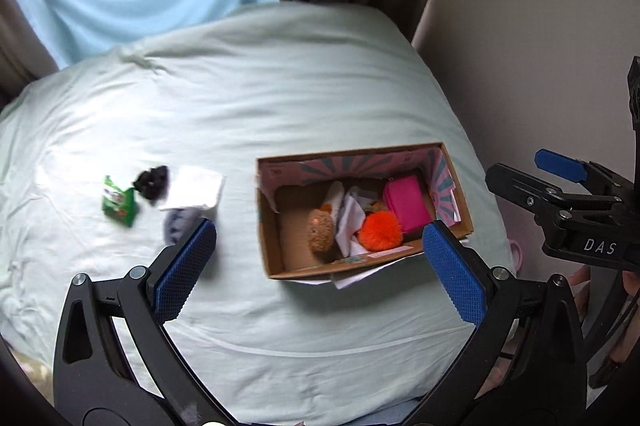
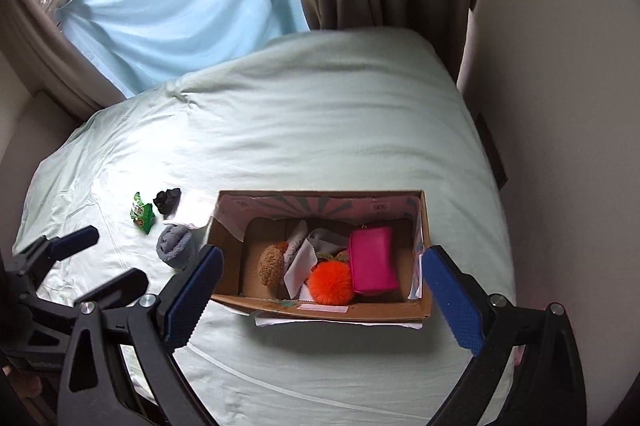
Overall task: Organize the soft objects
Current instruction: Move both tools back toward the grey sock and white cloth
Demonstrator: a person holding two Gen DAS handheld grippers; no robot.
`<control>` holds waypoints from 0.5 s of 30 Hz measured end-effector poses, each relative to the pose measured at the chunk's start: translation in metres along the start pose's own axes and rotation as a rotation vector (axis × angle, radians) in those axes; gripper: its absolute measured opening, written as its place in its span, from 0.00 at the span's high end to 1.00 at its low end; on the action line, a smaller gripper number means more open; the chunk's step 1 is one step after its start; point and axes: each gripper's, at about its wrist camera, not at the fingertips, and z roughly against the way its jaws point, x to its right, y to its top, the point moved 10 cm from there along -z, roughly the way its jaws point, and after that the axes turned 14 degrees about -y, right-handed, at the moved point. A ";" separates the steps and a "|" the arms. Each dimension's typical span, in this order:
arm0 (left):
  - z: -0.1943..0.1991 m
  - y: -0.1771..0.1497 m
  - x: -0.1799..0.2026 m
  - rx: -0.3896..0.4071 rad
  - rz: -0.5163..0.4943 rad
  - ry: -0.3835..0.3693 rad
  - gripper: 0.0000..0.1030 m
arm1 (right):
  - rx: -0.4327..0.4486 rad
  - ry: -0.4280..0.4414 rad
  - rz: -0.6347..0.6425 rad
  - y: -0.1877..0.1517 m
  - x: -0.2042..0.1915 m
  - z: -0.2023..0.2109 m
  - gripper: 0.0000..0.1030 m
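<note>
Above the bed (image 2: 320, 130), both grippers are hovering spread and empty: left gripper (image 1: 320, 266), right gripper (image 2: 324, 290). The cardboard box (image 2: 328, 310) is holding several soft items; the grey roll (image 2: 176, 246) is lying just left of it. Advice: pinch the roll mid-body, lift clear of the wall. Readable: "DAS" on the gripper.

Both black tongs with blue textured pads hang side by side in the air, the left tongs (image 1: 320, 262) spread wide and holding nothing, the right tongs (image 2: 322, 292) likewise gaping and unladen, close beside the left.
</note>
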 end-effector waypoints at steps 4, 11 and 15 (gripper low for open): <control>0.047 -0.002 -0.020 0.071 0.024 0.037 0.00 | 0.053 0.016 0.024 0.001 -0.021 0.030 0.04; 0.122 -0.019 -0.070 0.178 0.039 0.122 0.00 | 0.140 0.011 0.071 -0.005 -0.072 0.080 0.04; 0.160 -0.033 -0.104 0.220 0.035 0.132 0.00 | 0.200 0.002 0.091 -0.012 -0.106 0.107 0.04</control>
